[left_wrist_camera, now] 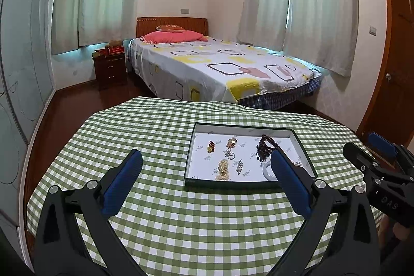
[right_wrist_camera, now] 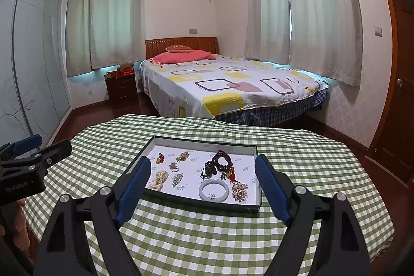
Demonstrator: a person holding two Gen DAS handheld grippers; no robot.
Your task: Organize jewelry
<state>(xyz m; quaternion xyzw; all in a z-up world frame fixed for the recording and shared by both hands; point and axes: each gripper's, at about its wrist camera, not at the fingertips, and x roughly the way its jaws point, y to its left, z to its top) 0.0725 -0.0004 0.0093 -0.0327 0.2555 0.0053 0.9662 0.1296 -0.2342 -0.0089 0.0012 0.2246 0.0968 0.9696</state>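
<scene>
A shallow dark-rimmed tray (left_wrist_camera: 243,126) with a white floor lies on the green checked table; it also shows in the right wrist view (right_wrist_camera: 204,203). In it lie a dark bead necklace (right_wrist_camera: 220,164), a white bangle (right_wrist_camera: 214,191), a pearl bracelet (right_wrist_camera: 159,179), a red-gold charm (right_wrist_camera: 160,158), a ring (right_wrist_camera: 174,167) and small gold and silver pieces. My left gripper (left_wrist_camera: 205,158) is open and empty, above the cloth left of the tray. My right gripper (right_wrist_camera: 203,164) is open and empty, its fingers straddling the tray's near side.
The table (left_wrist_camera: 165,198) has a green checked cloth. A bed (left_wrist_camera: 214,64) stands beyond it, a nightstand (left_wrist_camera: 110,69) to its left, a sliding wardrobe at the left and a wooden door (left_wrist_camera: 393,64) at the right.
</scene>
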